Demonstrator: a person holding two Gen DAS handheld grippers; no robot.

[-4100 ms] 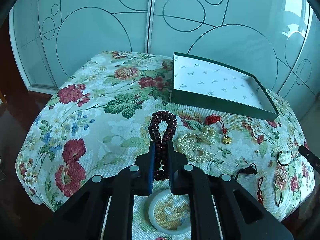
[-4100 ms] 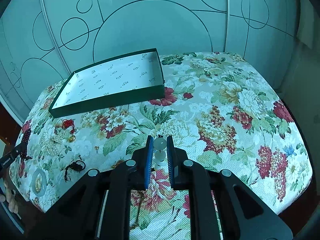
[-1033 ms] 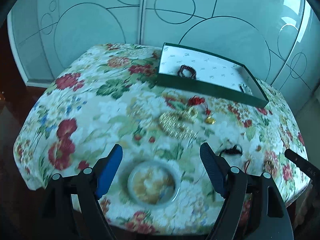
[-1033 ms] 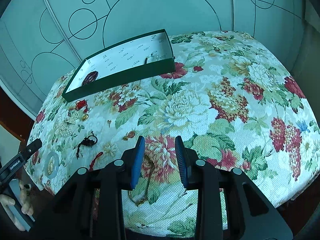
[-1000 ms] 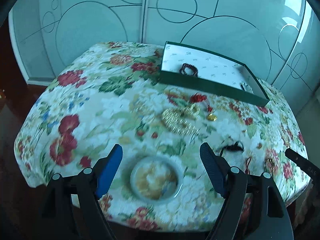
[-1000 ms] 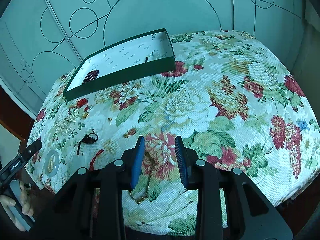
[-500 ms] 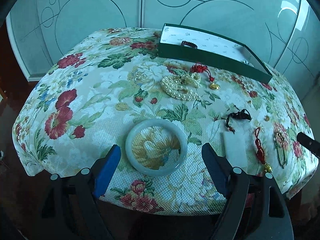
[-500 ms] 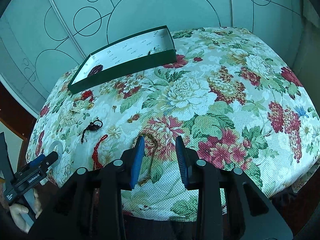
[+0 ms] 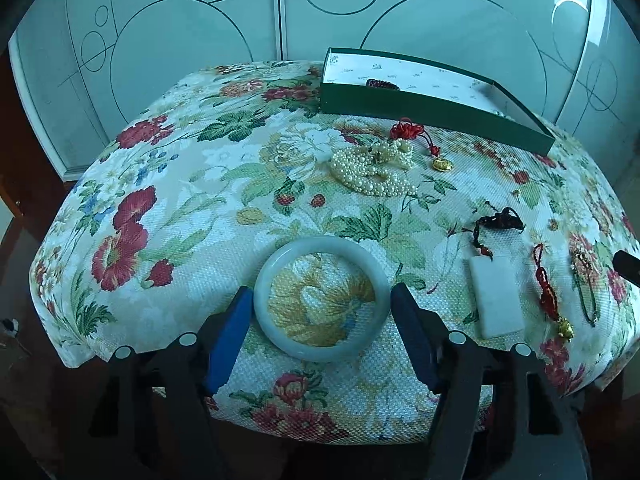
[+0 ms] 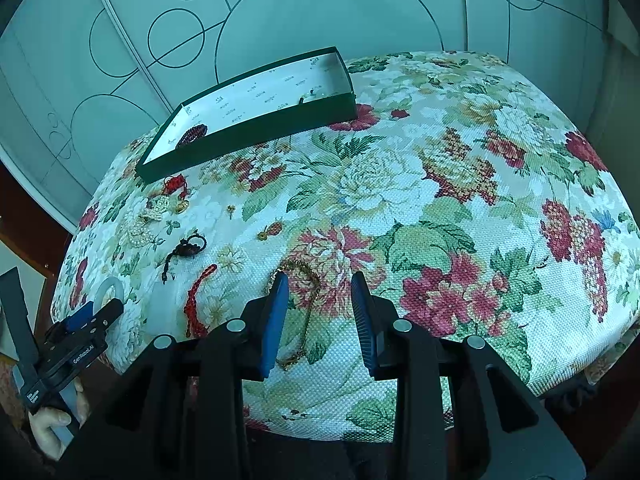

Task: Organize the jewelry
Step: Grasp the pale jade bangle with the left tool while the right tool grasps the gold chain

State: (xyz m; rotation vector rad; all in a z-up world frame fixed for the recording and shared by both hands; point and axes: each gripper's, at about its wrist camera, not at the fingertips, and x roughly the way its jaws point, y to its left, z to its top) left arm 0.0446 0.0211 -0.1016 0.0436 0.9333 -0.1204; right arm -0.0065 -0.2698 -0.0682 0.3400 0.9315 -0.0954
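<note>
A pale green jade bangle [image 9: 322, 354] lies flat on the floral cloth near its front edge. My left gripper [image 9: 320, 290] straddles it, one blue pad on each side. The jaws are closing, and I see slim gaps between the pads and the ring. My right gripper [image 10: 319, 278] stands open over a thin gold chain [image 10: 308, 312] that lies on the cloth between its fingers. At the back, the green box [image 9: 420, 106] holds a dark red bead bracelet [image 9: 382, 83].
On the cloth lie a pearl necklace [image 9: 372, 170], a red knot with a gold charm [image 9: 408, 130], a black cord pendant [image 9: 498, 220], a white slab [image 9: 496, 300] and a red cord [image 9: 548, 300]. A glass wardrobe stands behind. A hand [image 10: 52, 428] holds the left gripper.
My left gripper came down and forward onto the bangle, and its jaws have narrowed around it. The right gripper has stayed over the gold chain.
</note>
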